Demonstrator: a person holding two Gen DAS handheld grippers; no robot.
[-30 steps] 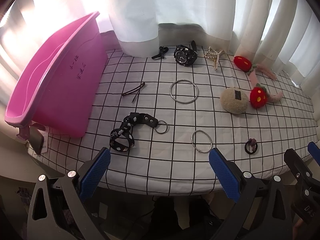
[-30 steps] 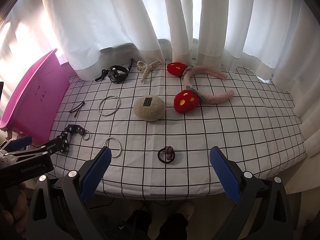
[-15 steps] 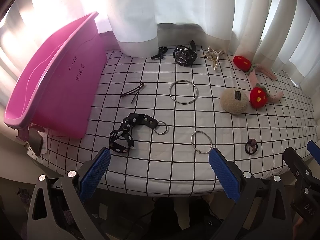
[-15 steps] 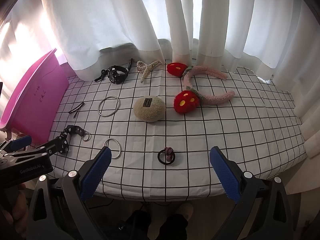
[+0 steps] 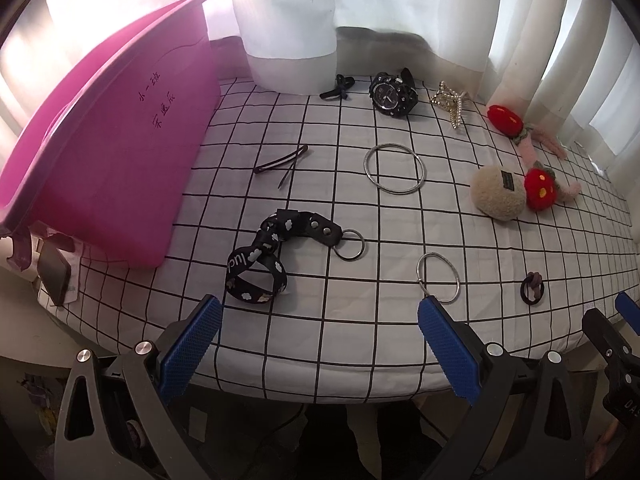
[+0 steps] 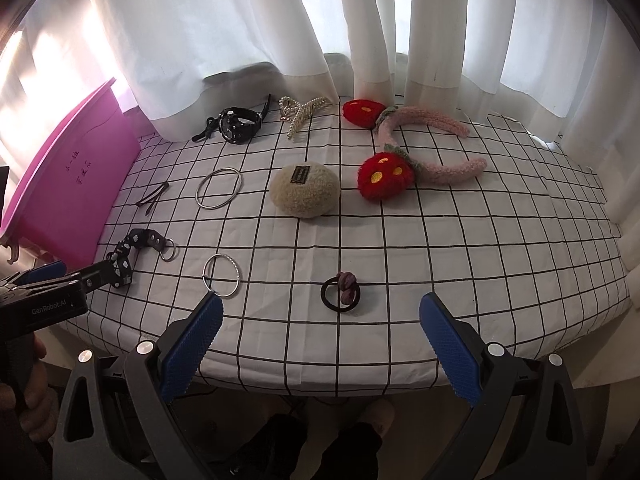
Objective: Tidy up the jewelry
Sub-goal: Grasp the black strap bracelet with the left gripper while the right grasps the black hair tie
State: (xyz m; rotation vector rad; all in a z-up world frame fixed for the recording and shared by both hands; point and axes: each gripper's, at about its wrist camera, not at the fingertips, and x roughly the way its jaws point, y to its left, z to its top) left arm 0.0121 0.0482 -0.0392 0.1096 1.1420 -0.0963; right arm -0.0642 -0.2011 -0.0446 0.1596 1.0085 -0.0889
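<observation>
Jewelry sorting, apparently unstarted: left gripper and right gripper wide open, holding nothing, at table's near edge; watch, bangle, lanyard all on cloth, pink bin far left.

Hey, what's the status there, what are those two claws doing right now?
Left gripper and right gripper open, empty, at table edge. Jewelry untouched on the checked cloth; pink bin waiting. Nothing blocking.
</observation>
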